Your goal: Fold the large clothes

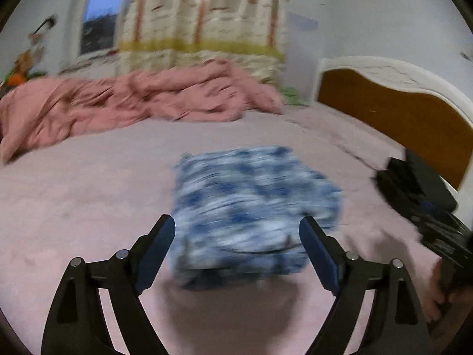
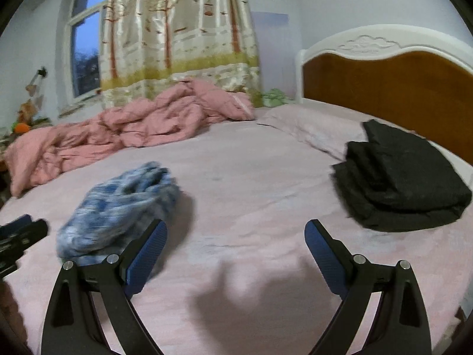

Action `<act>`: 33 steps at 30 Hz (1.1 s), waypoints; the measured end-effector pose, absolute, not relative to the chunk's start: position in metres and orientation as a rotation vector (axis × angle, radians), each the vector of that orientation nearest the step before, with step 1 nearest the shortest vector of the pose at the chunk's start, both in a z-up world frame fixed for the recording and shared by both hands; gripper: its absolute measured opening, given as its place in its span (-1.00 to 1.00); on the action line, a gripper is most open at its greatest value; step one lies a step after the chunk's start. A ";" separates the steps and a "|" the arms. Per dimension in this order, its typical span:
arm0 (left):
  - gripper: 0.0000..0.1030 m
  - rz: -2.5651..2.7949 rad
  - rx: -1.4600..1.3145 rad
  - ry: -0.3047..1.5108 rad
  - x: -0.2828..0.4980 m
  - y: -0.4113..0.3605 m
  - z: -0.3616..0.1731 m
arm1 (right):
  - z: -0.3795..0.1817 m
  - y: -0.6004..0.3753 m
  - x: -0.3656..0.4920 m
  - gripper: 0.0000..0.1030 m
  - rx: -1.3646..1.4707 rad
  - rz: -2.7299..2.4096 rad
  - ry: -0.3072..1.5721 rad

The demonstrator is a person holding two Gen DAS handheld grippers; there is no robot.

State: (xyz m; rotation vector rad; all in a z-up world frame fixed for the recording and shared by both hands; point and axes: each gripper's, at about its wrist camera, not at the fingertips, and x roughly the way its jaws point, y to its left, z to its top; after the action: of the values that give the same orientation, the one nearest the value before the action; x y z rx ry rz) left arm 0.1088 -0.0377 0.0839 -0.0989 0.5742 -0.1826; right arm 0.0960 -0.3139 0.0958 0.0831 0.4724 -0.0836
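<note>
Left gripper [image 1: 236, 230]: jaws stand wide apart, with no pad pressing on anything. Its own camera shows the blue-and-white garment [image 1: 251, 207] lying as a folded bundle on the pink bedsheet [image 1: 88, 201], straight ahead and partly framed by the two fingers. The garment is heavily blurred in this view, so whether the near edge reaches between the fingertips cannot be told.

Right gripper [image 2: 236, 233]: jaws also stand wide apart and hold nothing; only bare sheet lies between them.

Right wrist view only: the blue-and-white garment [image 2: 118, 207] sits to the left of the gripper, its near corner hidden behind the left finger. Here it looks more rumpled than in the other view, though blur prevents certainty. A stack of folded dark clothes [image 2: 408, 183] rests far right, near the headboard [image 2: 384, 88], well apart from the garment. The left gripper shows as a dark shape cut off at the left edge.

Left wrist view only: the dark clothes [image 1: 419, 186] appear at the right edge, blurred and partly cut off. A hand [image 1: 440, 295] is visible low at the right edge, holding a dark object that cannot be made out clearly.

Both views: a crumpled pink quilt [image 2: 133, 130] lies along the far left of the bed, below a patterned curtain [image 2: 183, 29] and a window [image 2: 85, 50].
</note>
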 end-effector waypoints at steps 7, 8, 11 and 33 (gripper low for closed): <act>0.65 -0.129 -0.301 0.680 0.133 0.022 0.041 | 0.099 -0.255 0.100 0.85 -0.043 0.067 0.493; 0.65 -0.120 -0.313 0.685 0.134 0.026 0.037 | 0.099 -0.247 0.105 0.85 -0.040 0.097 0.504; 0.65 -0.107 -0.329 0.713 0.141 0.034 0.025 | 0.099 -0.233 0.117 0.85 0.003 0.163 0.536; 0.65 -0.161 -0.198 0.554 0.126 0.014 0.049 | 0.082 -0.273 0.141 0.48 0.155 0.123 0.538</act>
State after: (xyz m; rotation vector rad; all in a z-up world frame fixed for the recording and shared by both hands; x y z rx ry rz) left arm 0.1262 0.0137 0.0494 -0.1985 0.5536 -0.1612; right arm 0.1407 -0.2731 0.0820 0.1550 0.5376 0.1229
